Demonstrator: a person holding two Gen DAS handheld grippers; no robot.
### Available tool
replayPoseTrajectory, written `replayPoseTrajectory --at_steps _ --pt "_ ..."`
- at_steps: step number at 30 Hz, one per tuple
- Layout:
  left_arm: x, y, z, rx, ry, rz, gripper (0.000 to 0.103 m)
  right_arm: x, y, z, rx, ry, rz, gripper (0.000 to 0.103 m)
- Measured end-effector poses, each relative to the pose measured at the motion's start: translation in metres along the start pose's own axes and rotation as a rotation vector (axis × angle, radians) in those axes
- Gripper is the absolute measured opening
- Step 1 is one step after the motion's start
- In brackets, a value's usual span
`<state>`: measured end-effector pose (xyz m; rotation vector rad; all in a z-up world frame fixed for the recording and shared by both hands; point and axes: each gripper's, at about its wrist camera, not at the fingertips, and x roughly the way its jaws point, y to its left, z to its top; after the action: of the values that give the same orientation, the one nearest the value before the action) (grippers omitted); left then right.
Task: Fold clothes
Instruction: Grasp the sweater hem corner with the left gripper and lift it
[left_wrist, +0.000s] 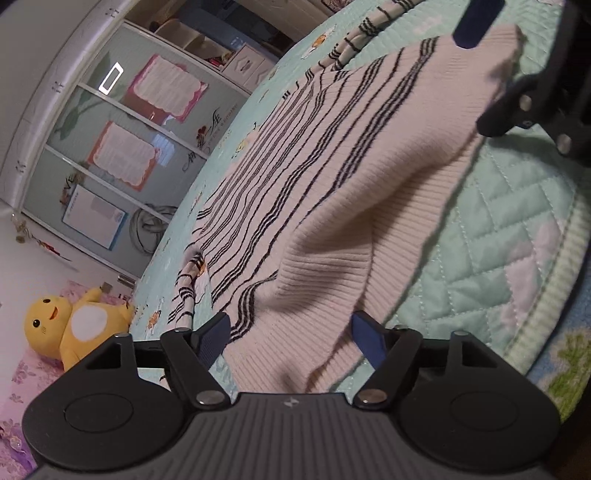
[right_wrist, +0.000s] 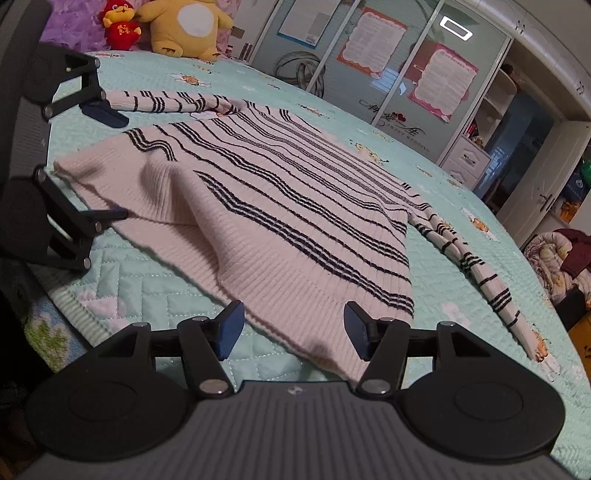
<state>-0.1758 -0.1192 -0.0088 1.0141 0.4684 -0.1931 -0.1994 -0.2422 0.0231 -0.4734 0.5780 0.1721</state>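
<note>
Both grippers at the hem of the cream ribbed-knit sweater with dark stripes (right_wrist: 280, 206), spread on the mint quilted bedspread (right_wrist: 155, 291).

Left gripper (left_wrist: 291, 338) and right gripper (right_wrist: 293, 328) jaws wide, straddling opposite hem corners, gripping nothing. Sweater's long axis runs away from both; neither is nearer.

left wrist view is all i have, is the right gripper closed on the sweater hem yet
Observer: No. The right gripper is open, and the corner of the sweater hem lies unpinched between its fingers.
Operator: how does mine look from that side
Observer: The left gripper is open too, with a finger on either side of the other hem corner.
Operator: anything i miss by the pillows
Observer: A red plush toy sits beside the yellow plush.
</note>
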Motion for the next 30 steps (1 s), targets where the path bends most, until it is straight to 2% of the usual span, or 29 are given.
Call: replayPoseTrajectory --at_steps 4,6,7,8,10,12,14,16,23,30 --pt "0.0 0.003 0.0 -0.006 -0.004 -0.014 0.073 -0.001 -0.001 0.001 0.015 0.002 0.013 0.062" --pt "0.0 0.006 -0.002 -0.015 -0.008 -0.06 0.056 -0.002 -0.001 0.001 0.02 0.002 0.014 0.062" --pt "0.0 0.007 -0.003 -0.013 -0.01 -0.084 0.042 -0.002 -0.001 0.001 0.021 0.001 0.012 0.062" --pt "-0.001 0.003 -0.003 0.002 -0.012 -0.089 0.037 -0.003 -0.002 0.001 0.023 -0.001 0.01 0.062" --pt "-0.003 -0.007 -0.003 0.043 -0.021 -0.063 0.037 -0.003 -0.003 0.001 0.026 -0.002 0.009 0.062" --pt "-0.005 -0.007 -0.004 0.039 -0.026 -0.06 0.034 -0.004 -0.004 0.001 0.027 -0.003 0.007 0.062" --pt "-0.007 -0.002 -0.006 0.0 -0.03 -0.087 0.015 -0.004 -0.004 0.001 0.022 -0.004 0.006 0.062" --pt "-0.008 0.005 -0.009 -0.043 -0.035 -0.105 0.005 -0.005 -0.004 0.001 0.015 -0.007 0.006 0.062" --pt "-0.017 0.04 -0.011 -0.193 -0.066 -0.053 0.005 -0.004 0.004 0.005 -0.023 -0.024 0.016 0.062" --pt "-0.02 0.057 -0.013 -0.269 -0.074 -0.033 0.005 0.0 0.017 0.01 -0.048 -0.032 0.051 0.062"
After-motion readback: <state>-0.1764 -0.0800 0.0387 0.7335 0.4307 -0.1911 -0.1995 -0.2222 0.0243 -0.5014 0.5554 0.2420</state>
